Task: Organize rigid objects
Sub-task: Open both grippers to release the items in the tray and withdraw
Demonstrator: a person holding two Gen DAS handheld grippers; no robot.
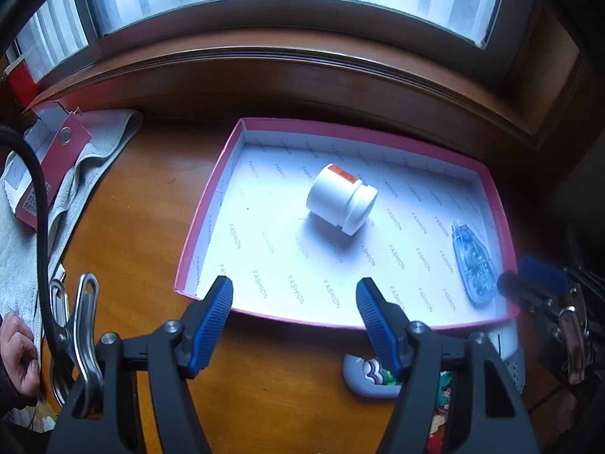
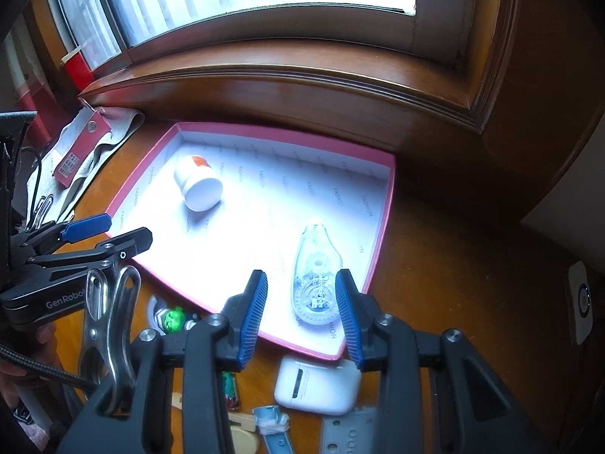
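A pink tray with a white printed floor sits on the wooden desk. In it a white jar lies on its side near the middle. A clear blue correction tape dispenser lies by the tray's right wall. My left gripper hangs open over the tray's front edge with nothing between its fingers. In the right wrist view my right gripper stands open above the dispenser, its pads not pressing on it. The jar lies further left, and the left gripper hovers over the tray's left rim.
A white earbud case, small toys and a perforated grey strip lie in front of the tray. A grey cloth with red cards lies to the left. The wooden window sill runs behind. A person's hand shows at lower left.
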